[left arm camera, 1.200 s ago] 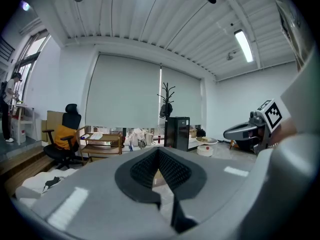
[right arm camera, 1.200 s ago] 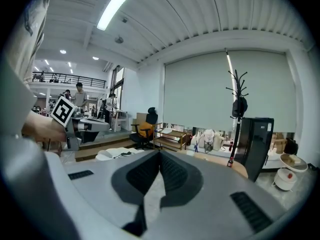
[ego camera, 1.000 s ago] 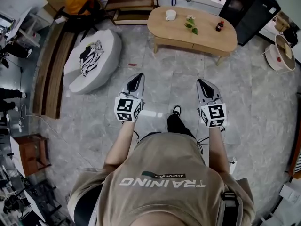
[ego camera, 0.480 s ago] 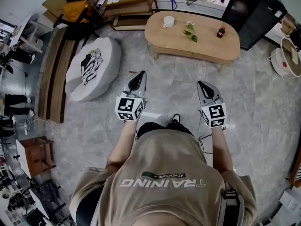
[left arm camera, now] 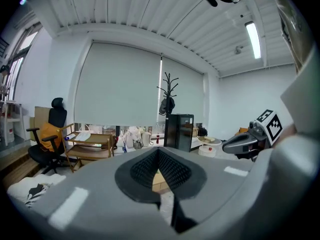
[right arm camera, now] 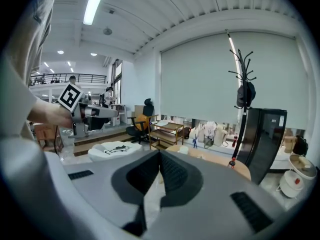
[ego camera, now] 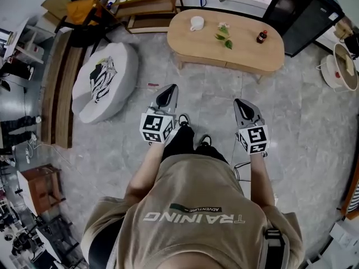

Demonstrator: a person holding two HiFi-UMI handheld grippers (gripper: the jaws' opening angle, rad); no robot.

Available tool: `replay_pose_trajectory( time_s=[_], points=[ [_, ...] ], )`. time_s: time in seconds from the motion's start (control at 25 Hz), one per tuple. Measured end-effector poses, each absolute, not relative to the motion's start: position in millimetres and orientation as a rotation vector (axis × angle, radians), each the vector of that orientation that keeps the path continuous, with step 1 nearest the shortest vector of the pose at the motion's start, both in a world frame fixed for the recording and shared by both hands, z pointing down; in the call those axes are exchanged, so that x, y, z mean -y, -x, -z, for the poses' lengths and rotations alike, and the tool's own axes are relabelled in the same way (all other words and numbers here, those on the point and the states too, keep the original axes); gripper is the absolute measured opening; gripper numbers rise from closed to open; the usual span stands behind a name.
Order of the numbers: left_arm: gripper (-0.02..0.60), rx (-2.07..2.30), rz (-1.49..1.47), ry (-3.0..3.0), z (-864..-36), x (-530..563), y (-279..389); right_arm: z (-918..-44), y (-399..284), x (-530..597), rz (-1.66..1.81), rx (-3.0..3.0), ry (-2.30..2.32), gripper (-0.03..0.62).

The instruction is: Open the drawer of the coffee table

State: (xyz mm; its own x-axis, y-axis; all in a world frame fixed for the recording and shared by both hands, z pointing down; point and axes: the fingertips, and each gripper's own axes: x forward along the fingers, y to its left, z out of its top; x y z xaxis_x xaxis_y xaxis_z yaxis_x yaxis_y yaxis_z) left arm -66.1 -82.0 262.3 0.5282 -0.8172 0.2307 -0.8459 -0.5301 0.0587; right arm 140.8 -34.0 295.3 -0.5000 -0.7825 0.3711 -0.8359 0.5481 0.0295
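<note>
A: Left tongs [ego camera: 168, 93]?

B: Pressed together at the tips, nothing between. Same with the right tongs [ego camera: 242, 106]: closed, empty. Both held out front, side by side, above the grey floor tiles [ego camera: 291, 111].

A: And the table [ego camera: 247, 54]?

B: Oval, pale wood, straight ahead and well apart from both tongs. Drawer [ego camera: 205, 60] set in the near side, closed as far as can be told from here.

A: On top?

B: White cup [ego camera: 196, 23] toward the left end, green sprig [ego camera: 223, 36] near the middle, small dark bottle [ego camera: 261, 36] toward the right. Grey cushion [ego camera: 104, 80] on the floor, off to the left.
</note>
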Motion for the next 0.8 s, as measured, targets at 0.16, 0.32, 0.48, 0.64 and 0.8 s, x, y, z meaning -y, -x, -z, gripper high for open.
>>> replay_pose_trajectory(
  time_s=[0.16, 0.32, 0.48, 0.64, 0.8],
  points=[
    [0.006, 1.391, -0.235, -2.617, -268.2, 110.1, 74.7, -299.0, -131.0, 52.7, -0.225, 2.414, -1.357, 0.005],
    [0.006, 1.389, -0.22, -2.645, -262.8, 160.7, 90.8, -289.5, -113.6, 98.8, -0.194, 2.403, -1.436, 0.005],
    [0.006, 1.371, -0.185, -2.673, -252.9, 212.7, 109.7, -273.2, -86.7, 151.9, -0.151, 2.403, -1.452, 0.005],
    [0.006, 1.339, -0.168, -2.714, -247.7, 253.3, 121.6, -260.1, -67.3, 193.9, -0.093, 2.395, -1.482, 0.005],
    [0.006, 1.327, -0.165, -2.733, -243.8, 283.7, 129.6, -257.4, -55.7, 220.8, -0.077, 2.401, -1.499, 0.005]
  ],
)
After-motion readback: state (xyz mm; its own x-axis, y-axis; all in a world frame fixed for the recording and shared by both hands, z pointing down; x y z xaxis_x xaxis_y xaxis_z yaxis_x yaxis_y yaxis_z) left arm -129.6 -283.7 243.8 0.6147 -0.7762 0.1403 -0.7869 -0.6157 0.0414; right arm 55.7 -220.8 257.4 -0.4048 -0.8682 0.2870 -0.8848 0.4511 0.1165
